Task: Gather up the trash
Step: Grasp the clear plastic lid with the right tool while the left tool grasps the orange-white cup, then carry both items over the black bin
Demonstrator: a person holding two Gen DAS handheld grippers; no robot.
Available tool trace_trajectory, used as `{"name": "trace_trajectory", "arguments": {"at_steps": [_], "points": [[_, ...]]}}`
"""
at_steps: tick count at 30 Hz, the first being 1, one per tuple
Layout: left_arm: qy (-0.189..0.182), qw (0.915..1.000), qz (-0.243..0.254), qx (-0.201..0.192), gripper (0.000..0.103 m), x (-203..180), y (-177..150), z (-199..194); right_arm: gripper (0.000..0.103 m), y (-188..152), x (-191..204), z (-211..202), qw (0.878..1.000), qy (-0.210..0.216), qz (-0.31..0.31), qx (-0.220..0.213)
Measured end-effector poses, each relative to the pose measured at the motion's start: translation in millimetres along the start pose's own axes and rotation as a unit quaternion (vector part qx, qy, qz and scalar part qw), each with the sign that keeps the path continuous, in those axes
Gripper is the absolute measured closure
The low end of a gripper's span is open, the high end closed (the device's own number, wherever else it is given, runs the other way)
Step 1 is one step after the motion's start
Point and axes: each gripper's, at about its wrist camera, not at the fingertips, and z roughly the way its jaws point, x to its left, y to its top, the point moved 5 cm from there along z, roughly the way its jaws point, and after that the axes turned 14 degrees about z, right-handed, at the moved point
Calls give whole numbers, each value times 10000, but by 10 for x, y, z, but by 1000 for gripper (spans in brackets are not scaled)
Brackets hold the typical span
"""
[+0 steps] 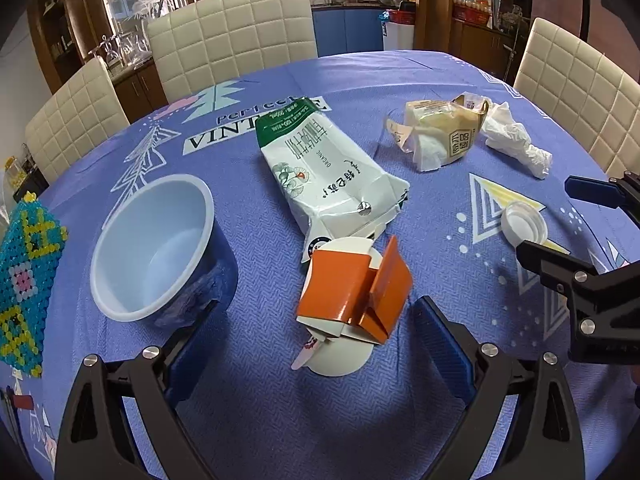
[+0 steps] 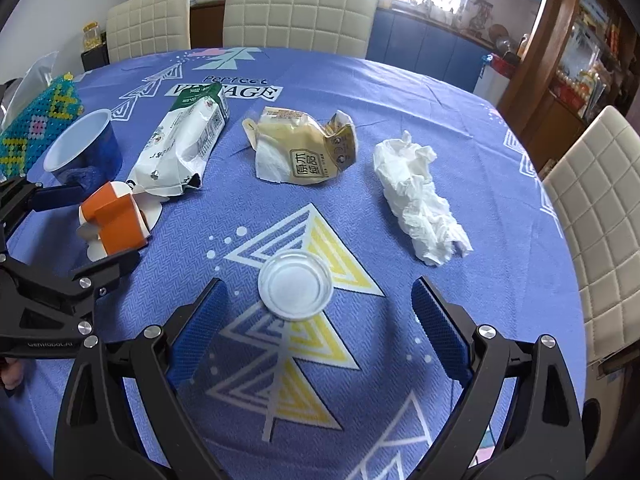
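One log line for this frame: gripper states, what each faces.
left gripper: open, empty, at orange-sleeved cup | right gripper: open, empty, at clear plastic lid | blue cup: upright

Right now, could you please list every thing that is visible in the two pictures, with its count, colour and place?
Cup: one, blue with white inside, lying tilted at the table's left.
Milk carton: one, white and green, flattened, middle of the table.
Orange box: one, orange and white, crushed, near end of the carton.
Snack wrapper: one, tan and white, crumpled, beyond the lid.
Tissue: one, white, crumpled, right of the wrapper.
Plastic lid: one, clear white, on the yellow triangle print.
Beaded box: one, teal and yellow, far left edge.
Tablecloth: one, purple-blue, printed.
Chairs: three, cream, behind the table.
Left gripper: open, before the orange box.
Right gripper: open, before the lid.
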Motion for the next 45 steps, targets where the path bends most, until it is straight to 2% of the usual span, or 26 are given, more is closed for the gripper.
{"name": "trace_trajectory", "arguments": {"at_steps": [1, 3, 4, 5, 6, 8, 10, 13, 22, 30, 45], "points": [[-37, 10000, -45, -13, 13, 8, 0, 7, 21, 7, 4, 22, 10000, -45, -22, -27], [-106, 9999, -129, -46, 15, 20, 8, 21, 45, 15, 13, 97, 9999, -56, -19, 81], [-130, 9998, -138, -66, 18, 17, 14, 24, 48, 15, 16, 129, 9999, 16, 27, 161], [-156, 9998, -132, -90, 19, 3, 21, 21, 58, 26, 22, 135, 9998, 84, 84, 159], [-181, 9997, -122, -103, 23, -8, 35, 19, 61, 27, 34, 140, 9996, 176, 105, 200], [-286, 9995, -112, -123, 33, -43, 60, 8, 61, 19, 63, 136, 9996, 171, 38, 203], [-354, 9992, -92, -127, 51, -83, 83, -10, 61, 2, 105, 117, 9996, 199, -83, 206], [-397, 9991, -35, -113, 66, -151, 109, -36, 61, -16, 144, 41, 9995, 224, -191, 131], [-361, 9990, 133, -204, 67, -327, 149, -231, 61, -70, 4, -222, 9997, 171, -153, -32], [-398, 9976, 407, -383, 67, -730, 262, -469, 61, -229, -324, -547, 9998, 48, -36, -182], [-707, 9866, 1252, -767, 67, -1963, 568, -914, 61, -641, -1513, -1242, 9951, -560, 647, -498]]}}
